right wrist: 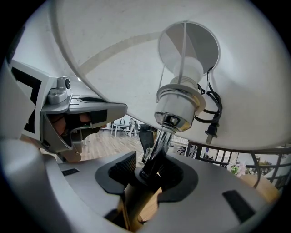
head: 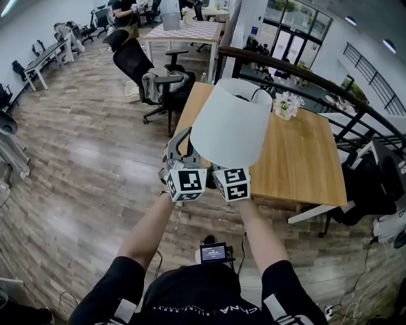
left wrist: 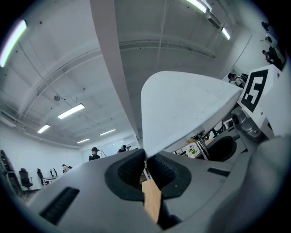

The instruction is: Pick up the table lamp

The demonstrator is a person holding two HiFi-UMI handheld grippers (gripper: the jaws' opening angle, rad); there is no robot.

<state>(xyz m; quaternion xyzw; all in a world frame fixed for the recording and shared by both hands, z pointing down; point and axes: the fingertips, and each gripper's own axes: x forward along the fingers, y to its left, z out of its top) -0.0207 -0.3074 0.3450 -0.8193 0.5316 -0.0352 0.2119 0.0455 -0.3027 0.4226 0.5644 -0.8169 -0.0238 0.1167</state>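
The table lamp has a white shade point(head: 231, 124), and I hold it up over the near edge of a wooden table point(head: 304, 165). My left gripper point(head: 181, 157) is shut on the shade's lower rim; in the left gripper view the thin rim point(left wrist: 146, 152) is pinched between the ribbed pads point(left wrist: 132, 170). My right gripper point(right wrist: 152, 170) is shut on the lamp's chrome stem point(right wrist: 161, 141) just above its wooden base point(right wrist: 136, 200). The socket point(right wrist: 179, 100) and a black cord with its plug point(right wrist: 211, 125) show inside the shade. In the head view the shade hides the right gripper's jaws.
A small flower pot point(head: 287, 105) stands at the table's far edge. Office chairs point(head: 155, 79) stand on the wooden floor to the left, and a dark railing point(head: 304, 73) runs behind the table. Farther off are a checkered table point(head: 184, 32) and a person point(head: 127, 13).
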